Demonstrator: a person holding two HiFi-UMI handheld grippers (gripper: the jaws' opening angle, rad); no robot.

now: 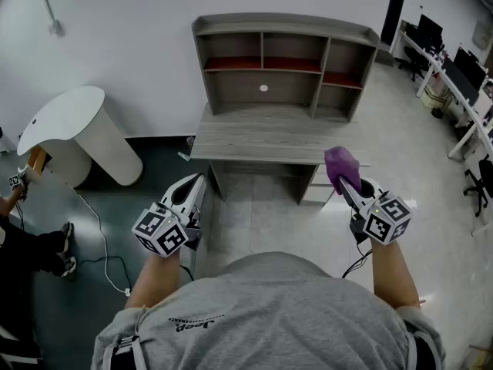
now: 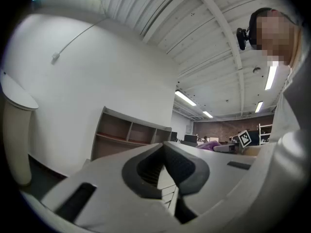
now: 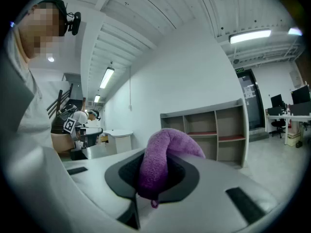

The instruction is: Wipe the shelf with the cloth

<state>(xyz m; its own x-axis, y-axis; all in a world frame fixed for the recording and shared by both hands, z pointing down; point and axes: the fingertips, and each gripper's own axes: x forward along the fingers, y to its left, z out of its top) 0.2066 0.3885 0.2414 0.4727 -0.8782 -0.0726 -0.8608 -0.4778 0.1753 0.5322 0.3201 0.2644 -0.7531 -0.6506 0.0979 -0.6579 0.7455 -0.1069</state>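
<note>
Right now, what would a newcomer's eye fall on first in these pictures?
The purple cloth, clamped in the jaws of the right gripper at the lower right of the head view. Beyond it, against the white wall, stands the grey shelf with red-lined upper compartments. The left gripper, lower left, has its jaws shut on nothing.

Bright, even indoor light from ceiling tube lights point(image 3: 250, 34), blown out to white glare at upper right of the right gripper view. Only soft shadow beneath the shelf point(image 1: 277, 137) at head view centre. Heavy fisheye bending and black corners in both gripper views. Crisp on the purple cloth point(image 3: 158, 164).
</note>
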